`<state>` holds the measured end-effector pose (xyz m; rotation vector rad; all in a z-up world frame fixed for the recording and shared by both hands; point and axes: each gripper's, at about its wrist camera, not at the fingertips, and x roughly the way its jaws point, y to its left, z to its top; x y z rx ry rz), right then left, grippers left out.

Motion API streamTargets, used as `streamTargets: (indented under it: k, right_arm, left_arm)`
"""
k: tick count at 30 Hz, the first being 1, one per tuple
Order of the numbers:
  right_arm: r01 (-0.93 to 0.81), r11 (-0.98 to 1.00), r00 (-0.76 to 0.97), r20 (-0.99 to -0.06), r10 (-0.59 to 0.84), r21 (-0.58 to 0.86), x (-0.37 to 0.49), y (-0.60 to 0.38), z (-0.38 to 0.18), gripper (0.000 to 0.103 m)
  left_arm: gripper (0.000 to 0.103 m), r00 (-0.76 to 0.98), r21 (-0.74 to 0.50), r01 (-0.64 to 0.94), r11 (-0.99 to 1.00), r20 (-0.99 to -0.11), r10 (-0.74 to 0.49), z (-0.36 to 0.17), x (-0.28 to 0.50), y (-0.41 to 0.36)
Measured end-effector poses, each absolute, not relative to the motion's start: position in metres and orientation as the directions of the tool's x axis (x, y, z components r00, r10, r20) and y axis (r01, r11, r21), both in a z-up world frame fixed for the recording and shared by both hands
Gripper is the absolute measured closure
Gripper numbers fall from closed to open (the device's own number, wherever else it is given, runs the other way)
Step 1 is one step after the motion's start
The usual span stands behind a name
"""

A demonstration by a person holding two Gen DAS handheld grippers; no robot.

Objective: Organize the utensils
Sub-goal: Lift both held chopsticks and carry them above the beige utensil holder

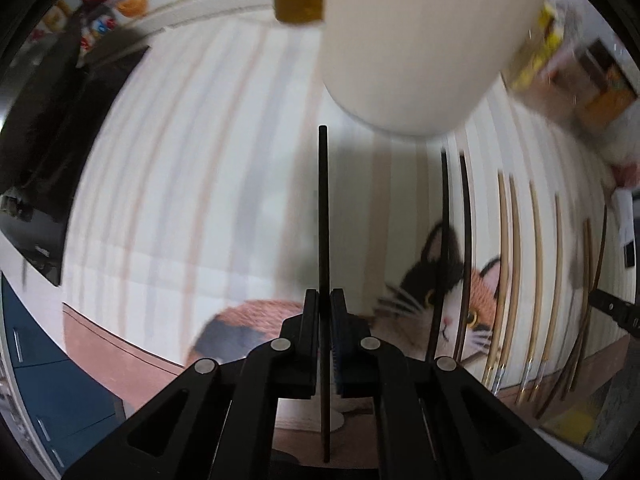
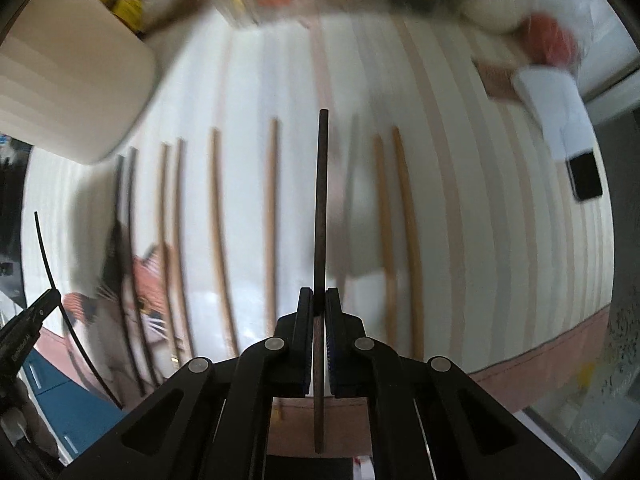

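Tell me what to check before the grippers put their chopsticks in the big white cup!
1. Left gripper shut on the black chopstick: ok.
2. Right gripper shut on the dark brown chopstick: ok.
3. Both held sticks straight between the jaws, not slanting: ok.
4. White cup standing on the striped cloth, close by: ok.
5. Cup's opening free for more sticks: cannot tell, the rim is out of view.
6. Other chopsticks lying flat on the cloth, clear of the held ones: ok.
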<state>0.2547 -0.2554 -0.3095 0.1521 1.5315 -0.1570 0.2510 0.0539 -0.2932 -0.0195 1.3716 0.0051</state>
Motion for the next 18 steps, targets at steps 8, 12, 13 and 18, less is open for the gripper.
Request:
streamTargets:
  k: [8,12,13,18]
  right_arm:
    - [0.109,0.991,0.188,-0.980,0.062,0.084,0.258,-0.218,-0.250,0.097]
    - [0.053,0.991,0.267,-0.958,0.103,0.122,0.266,-0.206,-0.221,0.098]
    - [0.041,0.991,0.278,-0.954,0.110,0.126,0.270,-0.201,-0.218,0.098]
    - [-0.011,0.988,0.354,-0.924,0.146,0.152,0.277,-0.174,-0.188,0.098]
  left_arm:
    - [0.100,0.294,-0.023,-0.067,0.997,-0.956,-0.002,-0.253,0.255,0.061]
    - [0.100,0.346,-0.032,-0.093,0.995,-0.938,0.002,-0.237,0.262,0.059]
    - [0.100,0.361,-0.035,-0.100,0.994,-0.933,0.003,-0.235,0.271,0.062]
    - [0.100,0.461,-0.043,-0.118,0.992,-0.888,0.016,-0.207,0.281,0.067]
